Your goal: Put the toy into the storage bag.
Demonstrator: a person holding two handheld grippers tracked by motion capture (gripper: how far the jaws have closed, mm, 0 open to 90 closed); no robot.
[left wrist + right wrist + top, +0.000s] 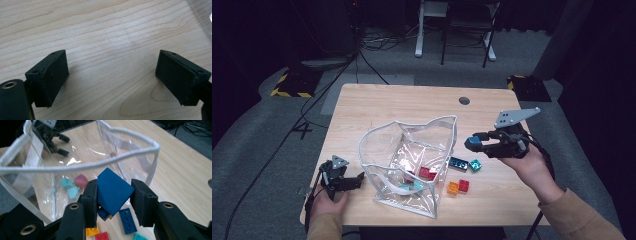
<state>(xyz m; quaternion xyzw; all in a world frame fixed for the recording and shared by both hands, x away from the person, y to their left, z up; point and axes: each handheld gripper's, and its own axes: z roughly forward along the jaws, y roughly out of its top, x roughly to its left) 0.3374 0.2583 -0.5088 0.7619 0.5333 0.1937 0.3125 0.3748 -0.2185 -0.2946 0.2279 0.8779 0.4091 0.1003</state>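
Observation:
My right gripper (477,144) hangs above the table to the right of a clear plastic bag (377,145), shut on a dark blue brick (471,143). In the right gripper view the blue brick (113,192) sits tilted between the two pads of that gripper (113,200), just outside the bag's white rim (75,167). Inside the bag lie a red brick (428,172) and teal bricks (409,187). My left gripper (354,181) rests low at the table's front left, beside the bag. Its jaws (112,72) stand open over bare wood.
On the table right of the bag lie a dark blue flat brick (458,163), a teal brick (475,165), an orange brick (453,188) and a red brick (464,185). A round hole (464,100) marks the far side of the table (412,105).

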